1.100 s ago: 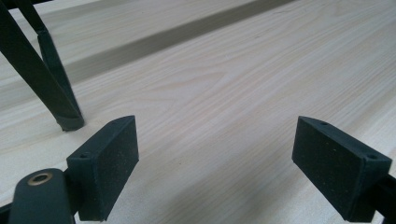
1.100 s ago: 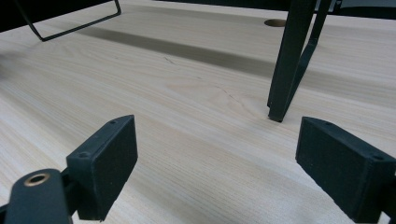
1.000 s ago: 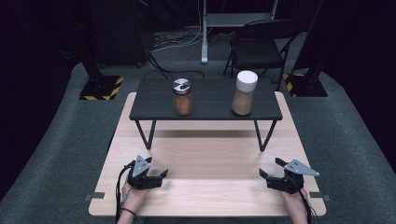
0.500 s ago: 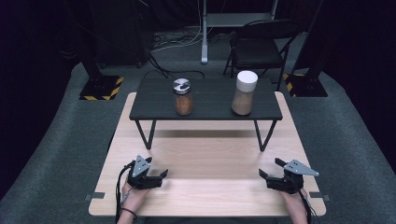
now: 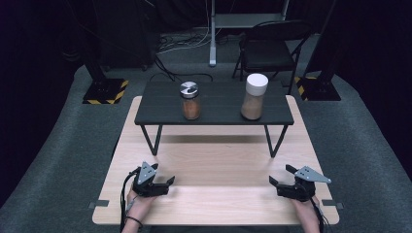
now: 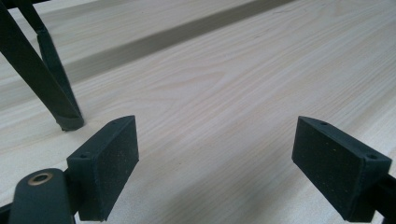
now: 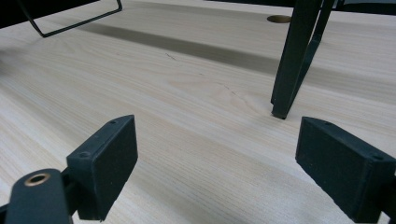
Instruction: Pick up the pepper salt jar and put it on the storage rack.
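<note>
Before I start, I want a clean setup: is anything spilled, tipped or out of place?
Nothing stands out. Both jars, the metal-lidded jar and white-lidded jar, stand upright on the black stand; no spill shows on the wooden table.

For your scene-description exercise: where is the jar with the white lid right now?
In the high view, the jar with the white lid stands upright on the right part of the small black table, to the right of the metal-lidded jar.

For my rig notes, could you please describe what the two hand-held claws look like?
Both are black. The left claw and the right claw each carry a grey three-cornered plate on top and trail a dark cable. Their fingers are flat, rectangular black pads with small screw holes.
</note>
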Available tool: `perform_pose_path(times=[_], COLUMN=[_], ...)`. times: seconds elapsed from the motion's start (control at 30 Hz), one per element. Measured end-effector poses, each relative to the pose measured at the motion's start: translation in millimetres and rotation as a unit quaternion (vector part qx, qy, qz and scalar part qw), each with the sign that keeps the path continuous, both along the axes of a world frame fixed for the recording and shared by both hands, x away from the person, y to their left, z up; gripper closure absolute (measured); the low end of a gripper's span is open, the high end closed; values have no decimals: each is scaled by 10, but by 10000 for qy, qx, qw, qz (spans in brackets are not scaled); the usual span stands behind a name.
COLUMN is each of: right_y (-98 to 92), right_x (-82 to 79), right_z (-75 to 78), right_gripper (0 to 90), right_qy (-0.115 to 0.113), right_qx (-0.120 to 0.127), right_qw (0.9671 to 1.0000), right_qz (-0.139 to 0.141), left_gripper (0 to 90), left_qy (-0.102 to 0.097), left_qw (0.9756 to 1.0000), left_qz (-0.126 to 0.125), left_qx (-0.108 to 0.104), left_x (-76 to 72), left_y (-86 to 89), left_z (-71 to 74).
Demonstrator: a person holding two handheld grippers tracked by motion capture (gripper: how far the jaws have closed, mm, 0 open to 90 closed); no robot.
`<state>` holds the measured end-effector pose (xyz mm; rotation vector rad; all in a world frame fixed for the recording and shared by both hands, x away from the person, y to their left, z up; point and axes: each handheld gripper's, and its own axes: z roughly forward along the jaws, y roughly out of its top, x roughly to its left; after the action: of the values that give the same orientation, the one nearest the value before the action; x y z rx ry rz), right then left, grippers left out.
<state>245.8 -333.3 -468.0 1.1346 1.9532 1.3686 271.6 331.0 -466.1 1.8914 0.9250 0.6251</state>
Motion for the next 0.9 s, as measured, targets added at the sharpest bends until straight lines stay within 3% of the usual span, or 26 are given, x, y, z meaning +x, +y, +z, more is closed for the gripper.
perform_pose_path(times=[0.9], right_y=[3], right_x=[5], right_z=[5], right_gripper=[117], right_qy=[20], right_qx=[-6], right_qw=[10000], right_qz=[26], left_gripper=[139], left_qy=[-4], left_qw=[10000], left_qz=[3], left_qx=[1], left_x=[-2], left_y=[-1], left_z=[-1])
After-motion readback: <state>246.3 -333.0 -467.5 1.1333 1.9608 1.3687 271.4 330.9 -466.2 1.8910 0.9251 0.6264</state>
